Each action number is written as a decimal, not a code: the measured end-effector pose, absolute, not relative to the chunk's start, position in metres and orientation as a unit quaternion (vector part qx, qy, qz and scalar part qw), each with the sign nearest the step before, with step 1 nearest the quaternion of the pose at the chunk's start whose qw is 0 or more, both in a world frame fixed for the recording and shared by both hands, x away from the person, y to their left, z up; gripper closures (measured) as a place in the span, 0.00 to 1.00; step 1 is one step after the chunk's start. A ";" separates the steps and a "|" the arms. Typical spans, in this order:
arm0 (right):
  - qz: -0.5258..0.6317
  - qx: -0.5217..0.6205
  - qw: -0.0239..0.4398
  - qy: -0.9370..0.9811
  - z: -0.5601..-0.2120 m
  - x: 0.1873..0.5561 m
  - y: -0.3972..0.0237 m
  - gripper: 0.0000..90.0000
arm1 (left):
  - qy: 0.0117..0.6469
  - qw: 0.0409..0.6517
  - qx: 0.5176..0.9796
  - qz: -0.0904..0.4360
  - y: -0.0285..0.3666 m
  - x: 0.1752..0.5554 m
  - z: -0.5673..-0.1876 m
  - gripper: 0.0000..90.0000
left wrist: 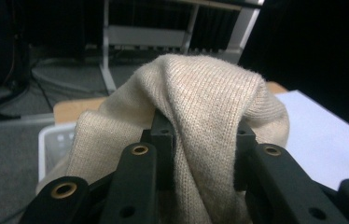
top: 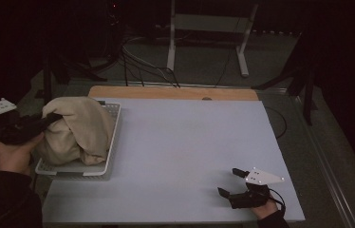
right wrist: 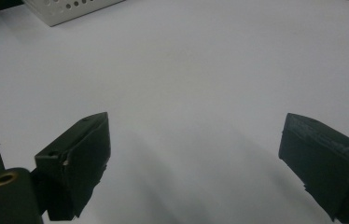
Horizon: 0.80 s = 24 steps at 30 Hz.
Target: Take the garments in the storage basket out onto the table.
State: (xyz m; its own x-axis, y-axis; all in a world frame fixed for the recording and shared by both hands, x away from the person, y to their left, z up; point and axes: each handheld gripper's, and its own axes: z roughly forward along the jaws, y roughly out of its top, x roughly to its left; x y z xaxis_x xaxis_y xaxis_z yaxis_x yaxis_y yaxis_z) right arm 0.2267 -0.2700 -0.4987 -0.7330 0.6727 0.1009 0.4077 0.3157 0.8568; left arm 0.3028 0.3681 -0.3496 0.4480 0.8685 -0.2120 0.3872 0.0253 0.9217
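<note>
bare table (top: 190, 156) mid and right, basket (top: 111, 142) and sweater (top: 78, 128) blocking left

You have a pale table top (top: 185, 152) with a wooden strip (top: 171, 92) along its far edge at twelve o'clock. Past that strip, toward one o'clock, a white metal frame (top: 209, 28) stands on the grey floor (top: 270, 57). At about eleven o'clock from it, dark cables (top: 142, 64) trail across the floor up to the table's far edge. Beyond the frame the room is too dark for you to make anything out.
</note>
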 end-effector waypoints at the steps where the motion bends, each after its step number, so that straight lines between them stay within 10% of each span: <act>1: 0.478 0.338 0.139 0.799 -0.499 0.227 -0.270 0.10 | 0.474 0.541 0.659 0.221 0.369 0.302 -0.348 0.81; 24: 0.476 0.338 0.141 0.800 -0.499 0.227 -0.270 0.10 | 0.446 0.622 0.610 0.204 0.372 0.291 -0.297 0.81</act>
State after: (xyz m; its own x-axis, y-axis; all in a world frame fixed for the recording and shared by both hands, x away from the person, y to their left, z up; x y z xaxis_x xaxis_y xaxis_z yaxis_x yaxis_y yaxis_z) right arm 0.2269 -0.2701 -0.4988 -0.7318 0.6746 0.0968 0.4073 0.3190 0.8558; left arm 0.2912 0.3715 -0.2971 0.5191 0.7982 -0.3057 0.2902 0.1718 0.9414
